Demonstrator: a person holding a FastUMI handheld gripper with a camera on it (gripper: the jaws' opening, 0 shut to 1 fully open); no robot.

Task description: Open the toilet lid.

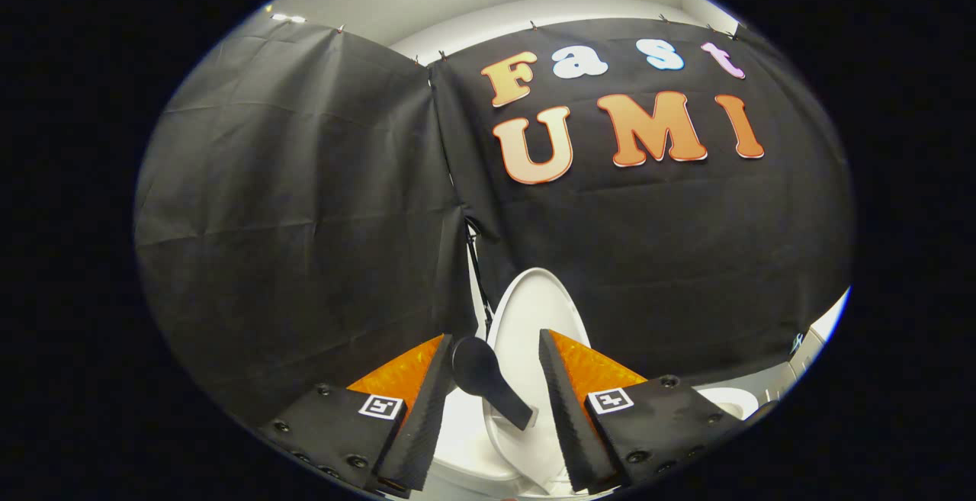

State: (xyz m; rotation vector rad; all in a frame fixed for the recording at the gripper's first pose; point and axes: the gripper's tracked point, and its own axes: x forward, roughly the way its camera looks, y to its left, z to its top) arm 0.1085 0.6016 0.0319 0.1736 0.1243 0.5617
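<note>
The white toilet lid (pixel 534 310) stands raised and nearly upright just ahead of my fingers, its rounded top against the black cloth wall. A black paddle-shaped handle (pixel 488 383) sticks out from the lid's lower edge into the gap between my fingers. My gripper (pixel 496 337) is open. The handle's round end lies close to the left finger (pixel 427 402), and I cannot tell if they touch. The right finger (pixel 564 402) is apart from the handle and overlaps the lid's face.
Below the fingers is the white toilet body (pixel 465 448), with more white porcelain (pixel 728 398) to the right of the right finger. Black cloth (pixel 305 219) walls the booth behind and to the left. A thin black cord (pixel 476 272) hangs where the cloths meet.
</note>
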